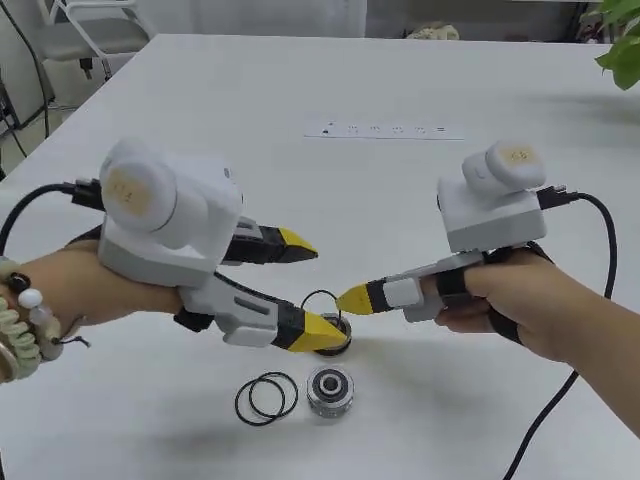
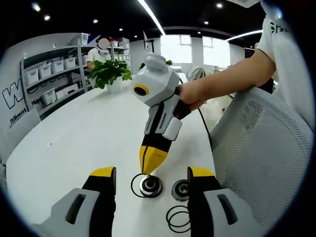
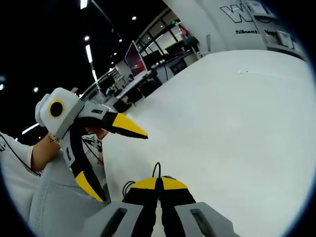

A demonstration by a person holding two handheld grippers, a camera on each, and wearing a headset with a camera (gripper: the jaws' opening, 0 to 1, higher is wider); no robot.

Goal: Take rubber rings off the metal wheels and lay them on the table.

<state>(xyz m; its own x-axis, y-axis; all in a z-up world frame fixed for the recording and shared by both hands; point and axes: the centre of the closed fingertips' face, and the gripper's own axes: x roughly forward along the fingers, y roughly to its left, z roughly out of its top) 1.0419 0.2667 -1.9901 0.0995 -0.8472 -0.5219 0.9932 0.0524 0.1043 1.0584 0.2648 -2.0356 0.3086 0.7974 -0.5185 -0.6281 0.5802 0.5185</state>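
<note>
While both of the person's hands hang low over the broad white table (image 1: 300, 90), each holds a grey-and-white gripper with yellow-tipped black jaws, the two tools aimed inward at each other. The left hand (image 1: 70, 290), beads at its wrist, grips its tool from behind with the forearm lying almost flat, so the left gripper (image 1: 312, 289) points right and a little down. Its jaws are spread wide: the upper tip is up in the air and the lower tip is right down at the table against a small silver metal wheel (image 2: 149, 186).

From the other side, the right hand (image 1: 520, 300) wraps under the right gripper (image 1: 352, 298) with a cable trailing behind it, and angles the tool left and down. Those jaws are pressed together, and they pinch a thin black rubber ring (image 2: 133, 186) that loops up from that same wheel; the right gripper view shows the loop rising from between the closed tips.

Just nearer the person, a second wheel (image 1: 329, 390) stands bare on the table. Beside it, to its left in the head view, two loose black rings (image 1: 266, 398) lie flat and overlapping.
</note>
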